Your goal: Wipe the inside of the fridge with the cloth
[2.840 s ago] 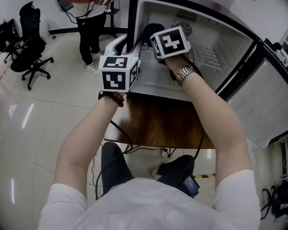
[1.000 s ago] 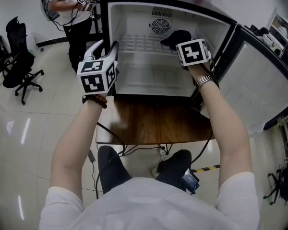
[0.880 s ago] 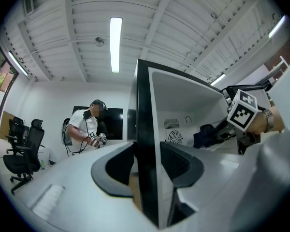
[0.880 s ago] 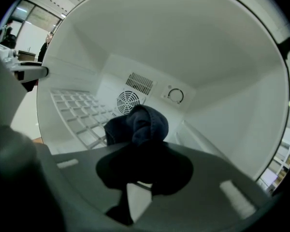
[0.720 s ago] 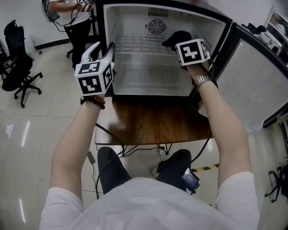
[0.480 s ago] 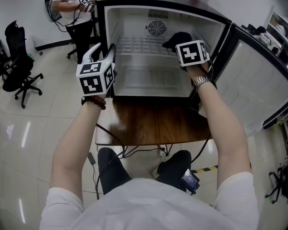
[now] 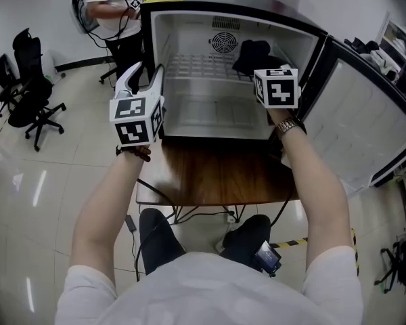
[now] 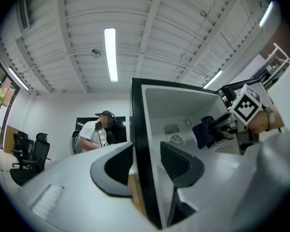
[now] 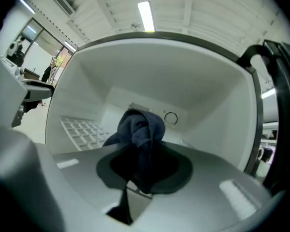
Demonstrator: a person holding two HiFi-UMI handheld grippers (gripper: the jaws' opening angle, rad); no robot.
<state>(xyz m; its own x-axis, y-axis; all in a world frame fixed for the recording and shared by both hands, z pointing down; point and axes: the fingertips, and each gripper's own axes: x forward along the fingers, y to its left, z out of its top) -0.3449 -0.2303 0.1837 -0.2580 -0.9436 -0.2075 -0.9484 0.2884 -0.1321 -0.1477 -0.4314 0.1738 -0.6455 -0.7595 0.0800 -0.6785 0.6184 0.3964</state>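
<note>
The small fridge [image 7: 310,39] stands open on a wooden table. My right gripper [image 7: 262,65] reaches into its upper right part, shut on a bunched dark blue cloth [image 7: 252,51]. In the right gripper view the cloth [image 9: 140,129] sticks up from between the jaws of my right gripper [image 9: 142,170], in front of the white back wall. My left gripper [image 7: 145,73] is at the fridge's left side. In the left gripper view, my left gripper [image 8: 146,163] has one jaw on each side of the left wall's black front edge [image 8: 137,129] and is closed on it.
The fridge door [image 7: 365,114] hangs open at the right. Inside are a wire shelf [image 7: 196,65] and a round fan vent [image 7: 223,42]. The wooden table [image 7: 216,175] carries the fridge. A person [image 7: 115,5] stands behind at the left, near office chairs [image 7: 30,80].
My right gripper has carried the cloth from the left side of the fridge's inside to its upper right. The left gripper has stayed on the left wall.
</note>
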